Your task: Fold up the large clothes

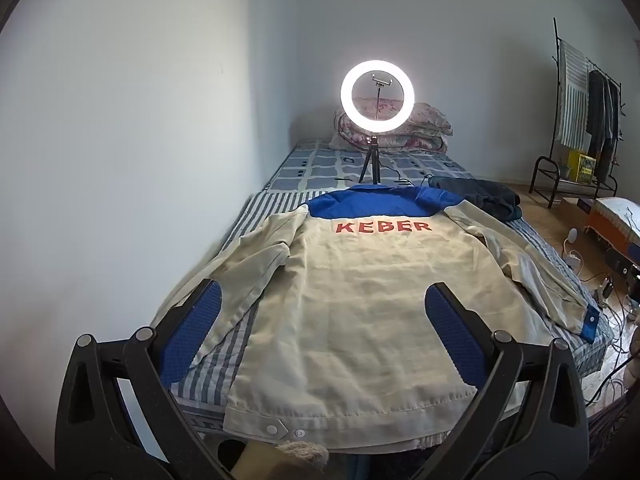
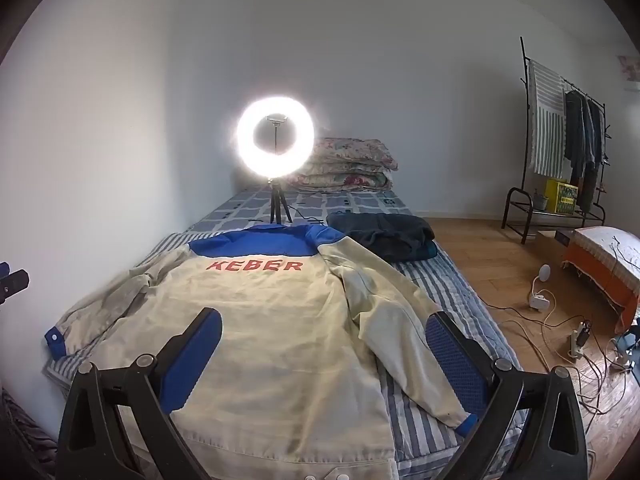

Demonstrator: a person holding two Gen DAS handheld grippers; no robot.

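Note:
A beige work jacket [image 1: 360, 300] with a blue yoke and red "KEBER" lettering lies back-up and spread flat on the bed [image 1: 240, 216], sleeves out to both sides. It also shows in the right wrist view [image 2: 272, 328]. My left gripper [image 1: 322, 312] is open and empty, held above the jacket's lower left part near the hem. My right gripper [image 2: 324, 344] is open and empty, above the jacket's lower right part, near the right sleeve [image 2: 400, 344]. A bit of the left gripper shows at the left edge of the right wrist view [image 2: 12, 284].
A lit ring light [image 1: 377, 97] on a small tripod stands on the bed beyond the collar. Folded dark clothes [image 2: 384, 234] lie at the bed's right side. A folded quilt [image 2: 348, 168] sits at the head. A wall runs along the left. Cables [image 2: 560, 332] and a clothes rack [image 2: 568, 140] are on the right.

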